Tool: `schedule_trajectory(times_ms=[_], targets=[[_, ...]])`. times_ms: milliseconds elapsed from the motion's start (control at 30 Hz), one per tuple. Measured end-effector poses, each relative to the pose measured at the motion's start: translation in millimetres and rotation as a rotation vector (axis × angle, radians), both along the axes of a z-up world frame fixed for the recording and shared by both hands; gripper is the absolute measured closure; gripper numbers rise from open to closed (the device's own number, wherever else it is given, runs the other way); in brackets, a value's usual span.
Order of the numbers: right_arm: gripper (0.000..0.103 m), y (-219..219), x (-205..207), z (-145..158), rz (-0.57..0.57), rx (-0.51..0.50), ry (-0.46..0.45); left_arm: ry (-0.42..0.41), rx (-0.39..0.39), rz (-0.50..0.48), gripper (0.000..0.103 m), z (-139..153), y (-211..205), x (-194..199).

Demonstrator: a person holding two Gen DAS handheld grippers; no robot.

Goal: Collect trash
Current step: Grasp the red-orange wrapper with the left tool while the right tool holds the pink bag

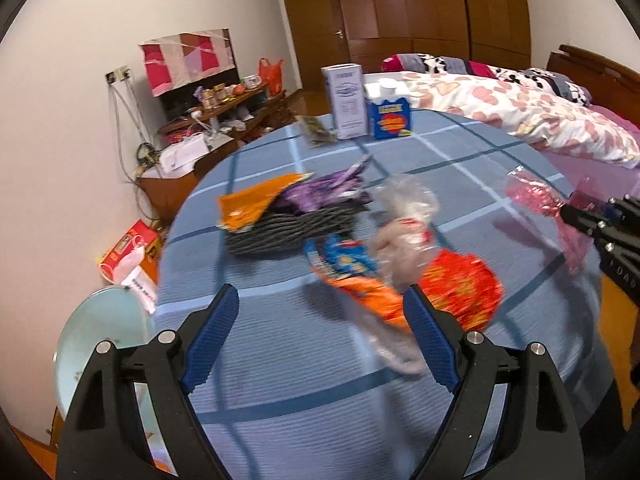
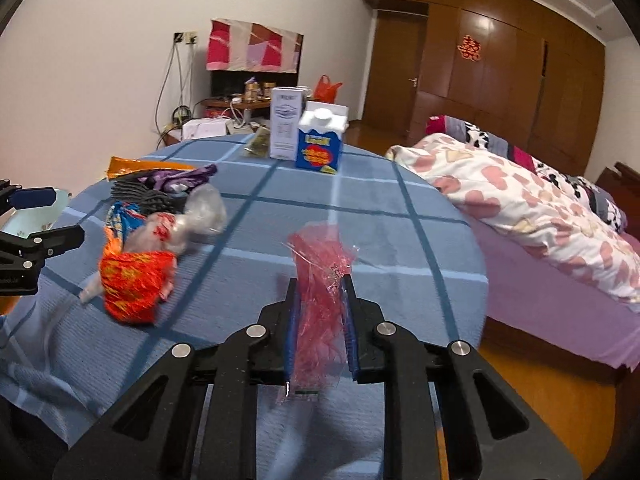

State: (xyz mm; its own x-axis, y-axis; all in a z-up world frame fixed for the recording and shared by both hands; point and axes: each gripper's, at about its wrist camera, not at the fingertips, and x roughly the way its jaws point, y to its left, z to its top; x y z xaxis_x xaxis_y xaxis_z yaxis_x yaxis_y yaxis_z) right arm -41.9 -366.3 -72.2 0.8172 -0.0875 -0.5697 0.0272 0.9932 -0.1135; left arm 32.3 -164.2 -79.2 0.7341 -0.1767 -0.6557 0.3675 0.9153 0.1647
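My right gripper (image 2: 320,280) is shut on a crinkled pink plastic wrapper (image 2: 320,276) and holds it above the round table's blue checked cloth (image 2: 380,232); the wrapper also shows in the left wrist view (image 1: 536,196). My left gripper (image 1: 322,300) is open and empty, just short of a heap of wrappers: a red-orange one (image 1: 464,288), a blue-orange one (image 1: 348,264) and a clear one (image 1: 404,224). A dark woven basket (image 1: 288,228) behind them holds an orange (image 1: 256,200) and a purple wrapper (image 1: 320,192).
A tall white carton (image 1: 346,100) and a blue carton (image 1: 390,114) stand at the table's far edge, a small packet (image 1: 318,132) beside them. A bed (image 2: 540,208) lies to the right. A pale bin (image 1: 100,344) stands left of the table.
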Motion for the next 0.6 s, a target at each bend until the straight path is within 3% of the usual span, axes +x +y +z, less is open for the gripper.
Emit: schedule_trajectory(times_ms=[100,267,400,533,600], targets=[[0.082,-6.8,-4.2,-4.5,-0.009,0.021,-0.002,0.011,0.006,-0.031,0.013,-5.3,-20.8,-3.1],[0.082,0.4,-7.2,-7.5,0.016,0.034,-0.011,0.027,0.082,-0.067,0.012,-23.6,-38.4,-6.9],[0.082,5.1,-9.3,-7.2,0.036,0.045,-0.024,0.031,0.133,-0.006,0.012,-25.6,-3.5,2.1],[0.082,7.1,-10.3,-6.2,0.044,0.056,-0.030,0.014,0.203,0.142,0.011,-22.9,56.7,18.9],[0.082,9.0,-11.1,-5.5,0.047,0.052,-0.036,0.033,0.179,0.213,0.011,-18.5,81.9,28.4]])
